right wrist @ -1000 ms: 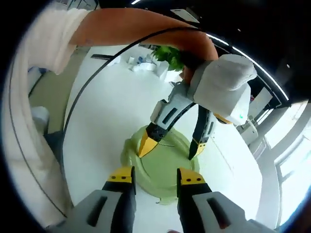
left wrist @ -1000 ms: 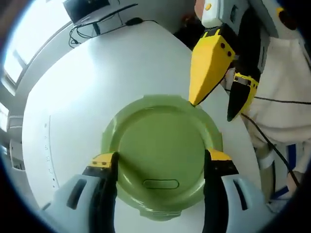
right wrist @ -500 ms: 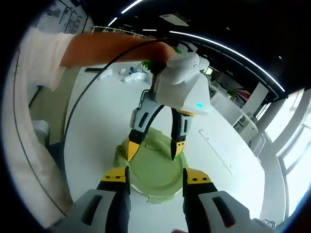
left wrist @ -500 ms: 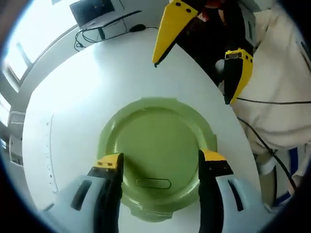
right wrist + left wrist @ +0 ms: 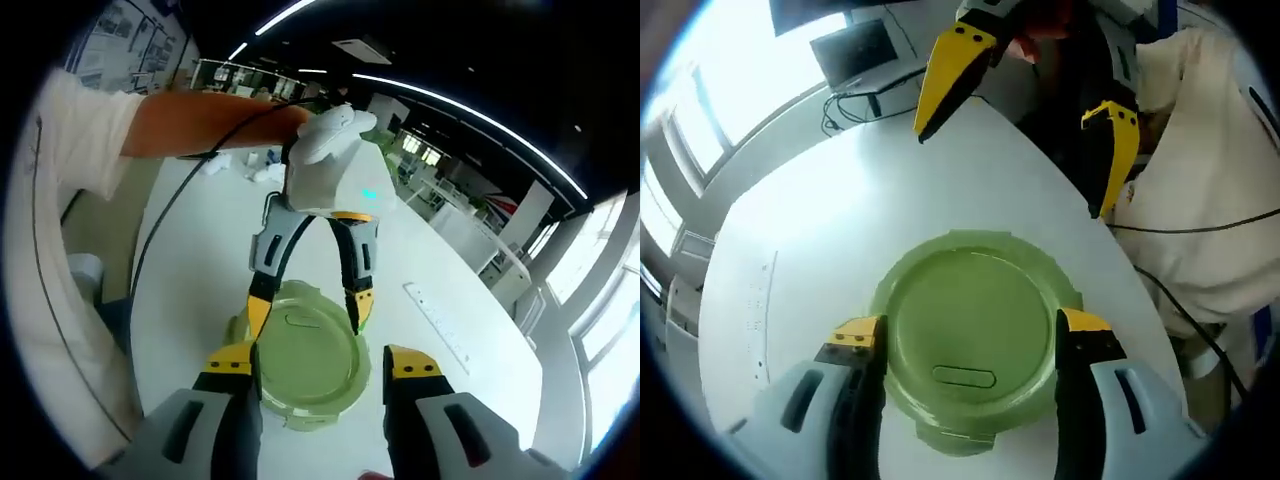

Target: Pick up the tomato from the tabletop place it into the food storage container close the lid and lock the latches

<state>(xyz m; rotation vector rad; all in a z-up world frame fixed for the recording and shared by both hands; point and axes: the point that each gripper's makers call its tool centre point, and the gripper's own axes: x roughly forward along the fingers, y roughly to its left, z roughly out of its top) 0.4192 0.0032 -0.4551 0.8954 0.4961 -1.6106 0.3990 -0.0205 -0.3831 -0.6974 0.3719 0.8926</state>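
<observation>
The round green plastic food box [image 5: 970, 345] sits on the white table [image 5: 830, 215] with its lid on; I cannot see the tomato. The left gripper [image 5: 970, 345] is wide open around the box and holds nothing, and the right gripper [image 5: 318, 366] hangs open near it, empty. If a latch is pushed too hard, the box could slide away.

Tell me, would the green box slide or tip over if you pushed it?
The box looks low and wide, so it probably won't tip. It sits flat on a smooth white table, so it may well slide. It looks like stiff plastic.

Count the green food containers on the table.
1: the green container, lid on, sits on the white table between the left gripper jaws.
</observation>
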